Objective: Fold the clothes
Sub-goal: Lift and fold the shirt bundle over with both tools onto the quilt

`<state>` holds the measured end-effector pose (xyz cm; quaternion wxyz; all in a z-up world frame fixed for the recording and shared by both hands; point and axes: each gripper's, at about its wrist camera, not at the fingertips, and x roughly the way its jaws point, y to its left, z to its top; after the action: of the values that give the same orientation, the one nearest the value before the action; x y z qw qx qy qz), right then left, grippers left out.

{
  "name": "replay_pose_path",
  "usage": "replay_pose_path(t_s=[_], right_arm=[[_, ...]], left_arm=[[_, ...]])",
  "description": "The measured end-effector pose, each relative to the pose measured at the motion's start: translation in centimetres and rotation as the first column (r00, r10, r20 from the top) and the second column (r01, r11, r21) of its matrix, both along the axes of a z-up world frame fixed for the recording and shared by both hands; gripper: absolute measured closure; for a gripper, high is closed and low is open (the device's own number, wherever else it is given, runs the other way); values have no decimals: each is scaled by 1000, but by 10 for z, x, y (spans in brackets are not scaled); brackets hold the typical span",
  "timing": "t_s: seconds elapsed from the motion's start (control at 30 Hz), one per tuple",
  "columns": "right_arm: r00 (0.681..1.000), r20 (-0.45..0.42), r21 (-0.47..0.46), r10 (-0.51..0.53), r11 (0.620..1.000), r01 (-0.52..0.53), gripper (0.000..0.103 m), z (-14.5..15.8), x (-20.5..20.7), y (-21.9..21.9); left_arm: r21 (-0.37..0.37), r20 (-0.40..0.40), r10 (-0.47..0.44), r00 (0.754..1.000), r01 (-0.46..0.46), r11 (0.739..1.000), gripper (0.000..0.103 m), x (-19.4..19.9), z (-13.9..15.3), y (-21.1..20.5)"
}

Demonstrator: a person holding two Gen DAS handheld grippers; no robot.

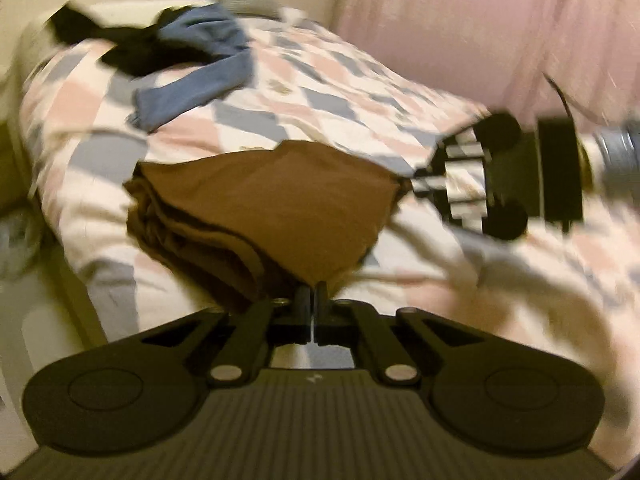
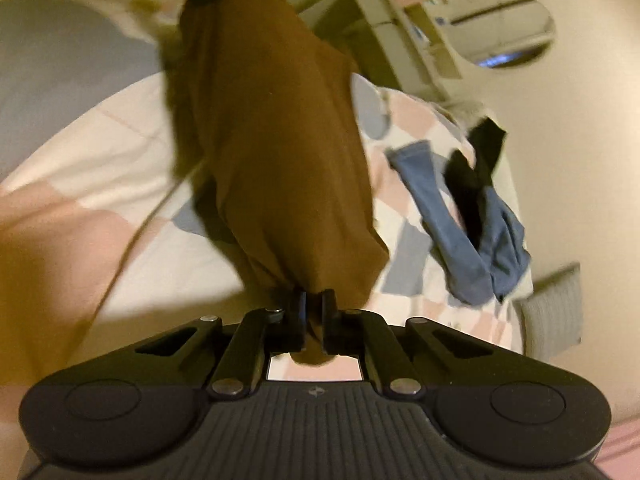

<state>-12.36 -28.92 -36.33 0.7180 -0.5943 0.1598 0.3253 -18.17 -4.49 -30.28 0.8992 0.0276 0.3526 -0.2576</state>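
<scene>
- pinching a near corner of the brown garment [image 1: 264, 204], the left tongs [image 1: 311, 294] are closed tight on the cloth, low over the bed [image 1: 328, 92].
- right tongs [image 2: 313, 304] are clamped on a bunched end of the same garment, which stretches away to the other tool.
- left view alone shows the right tongs [image 1: 420, 184] from the side, at the garment's far right corner.
- blue cloth [image 2: 460, 232] and black cloth [image 2: 472, 176] lie apart on the checked quilt.

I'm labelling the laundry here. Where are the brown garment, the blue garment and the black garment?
brown garment [image 1: 272, 196]: left wrist view, flat top panel.
blue garment [image 2: 448, 224]: right wrist view, long left strip.
black garment [image 1: 144, 54]: left wrist view, middle of the dark heap.
</scene>
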Motion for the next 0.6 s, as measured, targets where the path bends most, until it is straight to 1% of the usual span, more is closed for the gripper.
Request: replay_pose_path(t_s=[0.03,0.13,0.2,0.27,0.3,0.33,0.37,0.4,0.43,0.47,0.5,0.53,0.57,0.6], right_arm=[[999,-29,-14,-31,999,31,103,-5,3,-2],[992,-72,-112,-108,989,99,103,-31,10,-9],[985,-84,-76,-148,987,141,103,-26,11,-12],[965,-115,-23,-236,972,235,102,-8,18,-14],[951,-122,10,-284,958,288,99,3,21,-14],[929,-155,80,-336,933,351,98,18,25,-14],[903,-194,150,-383,898,413,97,34,30,-15],[878,-251,239,-409,852,465,93,49,34,-16],[852,-327,331,-408,795,508,90,62,39,-17],[826,-422,416,-373,730,542,89,73,44,-15],[809,-489,466,-327,686,559,89,77,50,-10],[799,-530,496,-285,659,565,89,76,54,-3],[795,-556,511,-244,654,558,89,72,58,9],[796,-568,518,-210,660,543,89,65,61,17]], left_arm=[[41,-10,-30,1000,30,999,103,0,-8,0],[156,-33,-91,995,95,983,103,-2,-33,-3],[224,-37,-106,994,112,968,103,-6,-40,-7],[241,-44,-82,996,90,966,103,-12,-35,0],[244,-45,-64,997,73,967,103,-15,-30,5],[224,-39,-24,999,32,974,103,-16,-20,12],[204,-34,17,999,-9,979,103,-17,-9,20],[173,-27,57,998,-51,984,103,-18,2,27],[106,-8,96,995,-95,990,103,-14,16,30],[48,11,130,992,-130,990,103,-10,27,32],[19,38,137,990,-138,990,102,-4,29,25],[-9,64,146,987,-145,989,100,3,30,19],[-31,86,154,984,-152,988,99,10,29,12],[-30,86,160,983,-158,987,99,19,18,2]])
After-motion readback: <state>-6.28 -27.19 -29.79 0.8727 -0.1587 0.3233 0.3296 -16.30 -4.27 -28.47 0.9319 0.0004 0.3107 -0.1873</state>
